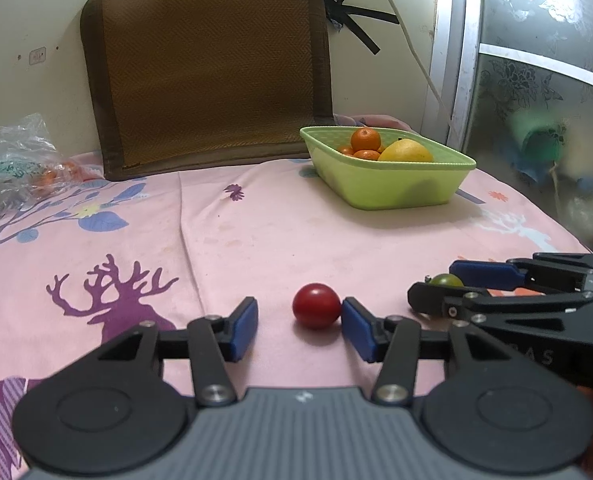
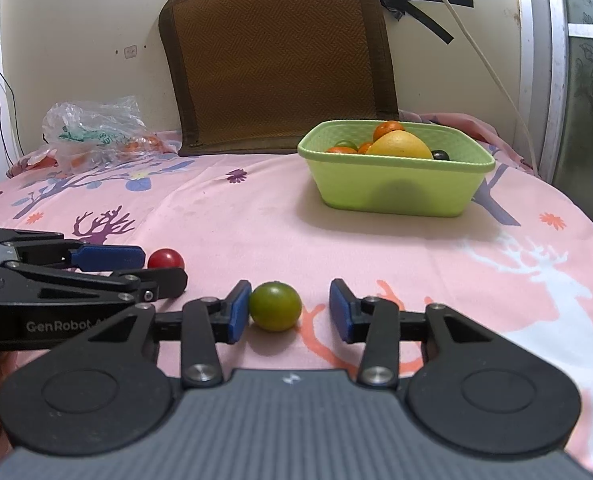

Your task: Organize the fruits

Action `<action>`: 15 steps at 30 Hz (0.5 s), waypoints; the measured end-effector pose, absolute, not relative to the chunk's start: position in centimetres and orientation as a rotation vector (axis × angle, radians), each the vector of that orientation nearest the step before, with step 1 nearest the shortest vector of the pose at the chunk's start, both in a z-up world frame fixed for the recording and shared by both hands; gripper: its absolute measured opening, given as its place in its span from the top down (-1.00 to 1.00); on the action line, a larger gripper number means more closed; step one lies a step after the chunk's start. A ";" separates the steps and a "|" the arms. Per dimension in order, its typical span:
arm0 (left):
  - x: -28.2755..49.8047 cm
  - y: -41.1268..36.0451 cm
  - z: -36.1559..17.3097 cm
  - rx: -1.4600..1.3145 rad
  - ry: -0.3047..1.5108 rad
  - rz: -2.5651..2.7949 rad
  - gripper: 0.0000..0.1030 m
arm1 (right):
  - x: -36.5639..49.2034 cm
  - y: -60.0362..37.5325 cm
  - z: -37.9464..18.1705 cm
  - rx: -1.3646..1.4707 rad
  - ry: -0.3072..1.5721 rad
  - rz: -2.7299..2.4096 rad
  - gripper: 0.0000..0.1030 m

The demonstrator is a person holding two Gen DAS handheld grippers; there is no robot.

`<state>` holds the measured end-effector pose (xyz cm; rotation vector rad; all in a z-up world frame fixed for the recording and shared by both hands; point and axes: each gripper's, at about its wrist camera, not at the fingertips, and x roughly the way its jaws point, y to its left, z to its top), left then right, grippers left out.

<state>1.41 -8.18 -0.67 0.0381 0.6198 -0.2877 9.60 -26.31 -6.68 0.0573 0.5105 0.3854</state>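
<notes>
A small red fruit (image 1: 316, 306) lies on the pink cloth between the jaws of my open left gripper (image 1: 299, 328), touching its right pad; it also shows in the right wrist view (image 2: 166, 259). A small green fruit (image 2: 275, 306) lies between the jaws of my open right gripper (image 2: 290, 312), touching its left pad; it shows partly hidden in the left wrist view (image 1: 447, 280). The two grippers sit side by side, the right gripper (image 1: 452, 282) at the right of the left view, the left gripper (image 2: 152, 268) at the left of the right view.
A light green basket (image 2: 396, 192) (image 1: 392, 188) holds oranges, a yellow fruit and a dark one, far right on the cloth. A brown woven mat (image 2: 280, 56) leans on the wall. A crumpled plastic bag (image 2: 96, 128) lies far left. A white cable (image 2: 480, 52) hangs at right.
</notes>
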 end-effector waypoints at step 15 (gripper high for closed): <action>1.7 -6.1 -0.5 -0.074 0.618 -0.281 -0.14 | 9.4 -30.1 -6.4 0.320 0.448 0.427 0.02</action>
